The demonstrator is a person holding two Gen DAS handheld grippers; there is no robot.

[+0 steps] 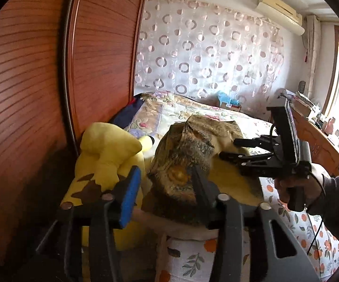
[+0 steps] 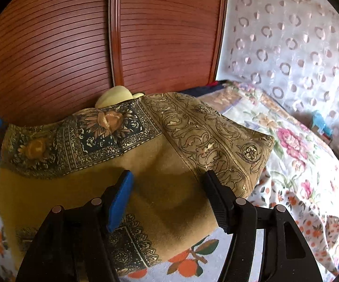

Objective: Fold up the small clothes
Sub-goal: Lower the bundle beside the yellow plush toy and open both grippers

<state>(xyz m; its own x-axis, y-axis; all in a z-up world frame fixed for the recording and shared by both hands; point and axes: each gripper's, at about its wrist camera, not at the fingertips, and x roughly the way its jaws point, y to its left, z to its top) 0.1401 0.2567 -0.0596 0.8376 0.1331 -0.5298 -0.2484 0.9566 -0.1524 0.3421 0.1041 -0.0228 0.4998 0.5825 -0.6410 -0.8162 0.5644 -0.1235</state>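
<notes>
A mustard-yellow cloth (image 2: 160, 188) with dark ornamental borders lies folded over on the bed, its patterned edge humped up at the far side. My right gripper (image 2: 167, 176) hovers over its plain middle, jaws wide apart and holding nothing. In the left wrist view the same cloth (image 1: 188, 145) is a rumpled mound. Its near end sits between the spread fingers of my left gripper (image 1: 164, 185), and the blue pad (image 1: 130, 192) stands clear of it. From that view, the right gripper (image 1: 228, 149) reaches in from the right over the cloth, held by a hand (image 1: 294, 188).
A yellow plush toy (image 1: 108, 155) leans against the slatted wooden wardrobe (image 1: 28, 94), just left of the cloth. The bed has an orange-print sheet (image 2: 188, 260) and a floral quilt (image 2: 287, 141). A patterned curtain (image 1: 204, 47) hangs behind. A cluttered wooden desk (image 1: 322, 141) stands at the right.
</notes>
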